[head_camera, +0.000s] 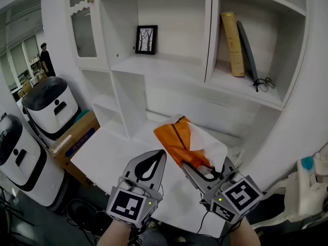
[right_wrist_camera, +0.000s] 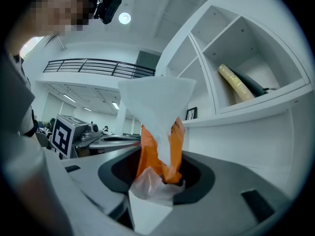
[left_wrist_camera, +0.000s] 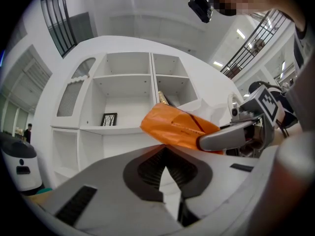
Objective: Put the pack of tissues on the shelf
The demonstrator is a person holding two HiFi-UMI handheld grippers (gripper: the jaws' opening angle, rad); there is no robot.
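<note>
The pack of tissues (head_camera: 180, 139) is orange plastic with a white tissue (head_camera: 211, 146) sticking out of it. My right gripper (head_camera: 203, 169) is shut on its near end and holds it up over the white desk (head_camera: 115, 155), in front of the white shelf unit (head_camera: 164, 65). In the right gripper view the pack (right_wrist_camera: 153, 154) stands pinched between the jaws of the right gripper (right_wrist_camera: 157, 181), with the tissue (right_wrist_camera: 157, 102) fanning upward. My left gripper (head_camera: 152, 159) hovers just left of the pack, shut and holding nothing. The left gripper view shows the left gripper (left_wrist_camera: 167, 170) below the pack (left_wrist_camera: 174, 128).
A framed picture (head_camera: 146, 39) stands in the middle shelf bay. Two books (head_camera: 234, 44) lean in the right bay, with glasses (head_camera: 264, 83) beside them. Two white machines (head_camera: 48, 105) and a cardboard box (head_camera: 77, 135) sit on the floor at left. A person (head_camera: 46, 60) stands far off.
</note>
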